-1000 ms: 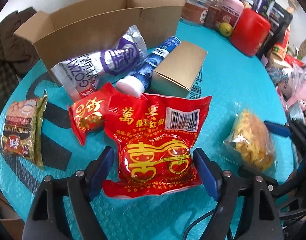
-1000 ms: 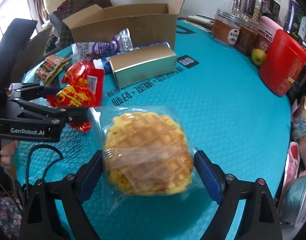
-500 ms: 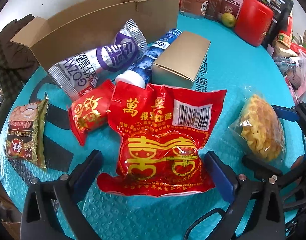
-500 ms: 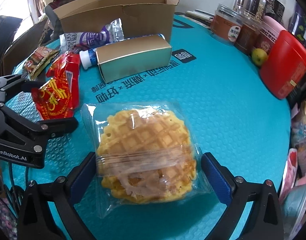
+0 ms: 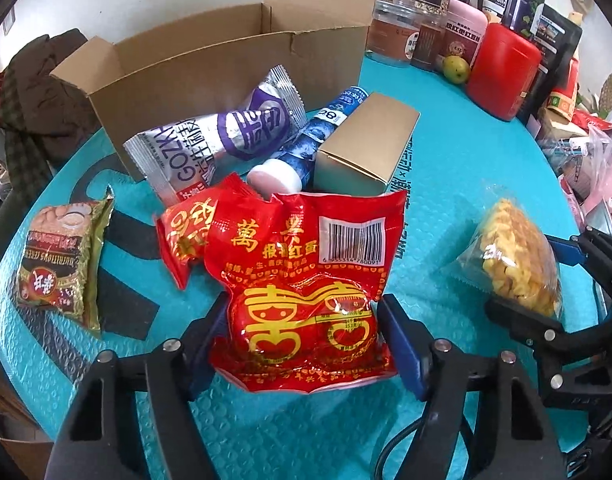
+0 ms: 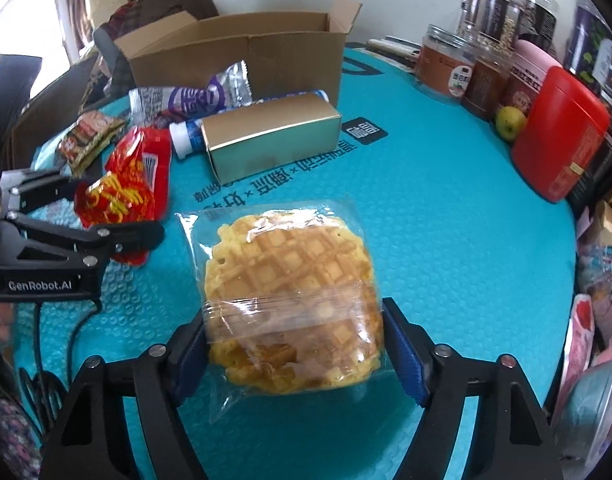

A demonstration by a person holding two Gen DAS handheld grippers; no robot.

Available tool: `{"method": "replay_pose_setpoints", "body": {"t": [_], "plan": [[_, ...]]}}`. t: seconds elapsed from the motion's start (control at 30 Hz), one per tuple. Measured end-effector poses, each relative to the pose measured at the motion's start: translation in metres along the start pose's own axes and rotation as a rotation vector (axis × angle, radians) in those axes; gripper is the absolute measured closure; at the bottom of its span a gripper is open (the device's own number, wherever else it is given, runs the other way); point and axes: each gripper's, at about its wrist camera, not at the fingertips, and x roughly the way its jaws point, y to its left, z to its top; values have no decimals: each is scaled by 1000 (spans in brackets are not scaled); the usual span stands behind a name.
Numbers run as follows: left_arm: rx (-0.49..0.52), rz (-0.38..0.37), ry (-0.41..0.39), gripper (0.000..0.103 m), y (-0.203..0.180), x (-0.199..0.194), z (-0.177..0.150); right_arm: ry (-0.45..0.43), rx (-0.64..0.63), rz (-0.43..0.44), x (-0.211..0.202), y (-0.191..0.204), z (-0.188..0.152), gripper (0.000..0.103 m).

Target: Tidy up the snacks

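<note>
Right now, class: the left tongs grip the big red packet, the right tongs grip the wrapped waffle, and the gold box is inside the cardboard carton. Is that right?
One detail is wrong. The gold box lies on the teal mat in front of the cardboard carton, not inside it; the right wrist view shows this. The left tongs do grip the big red packet, and the right tongs the wrapped waffle.

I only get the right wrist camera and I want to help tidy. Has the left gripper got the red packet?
Observer: Yes. The left gripper pinches the red packet at its bulge, one finger on each side.
Child: Is there just one red one?
Observer: No. A smaller red packet lies tucked behind its left corner.
Child: How long is the tube behind the gold box?
Observer: The blue tube runs the whole length of the gold box, nearly to the cardboard box.
</note>
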Motion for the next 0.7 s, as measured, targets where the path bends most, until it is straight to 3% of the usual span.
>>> {"method": "replay_pose_setpoints", "body": {"t": [0.3,0.4,0.57,0.7], "plan": [[-24,-11,-8,36,4,-9,-3,-41,8,24,-13,7,0,26],[-70,-20,40,26,8,-2,-3,-40,12,30,-15,10,-1,26],[-36,10,33,24,0,1,-7,-37,25,36,-15,11,-3,26],[-52,12,-9,37,1,-4,-12,-39,33,31,-16,10,-4,26]]}}
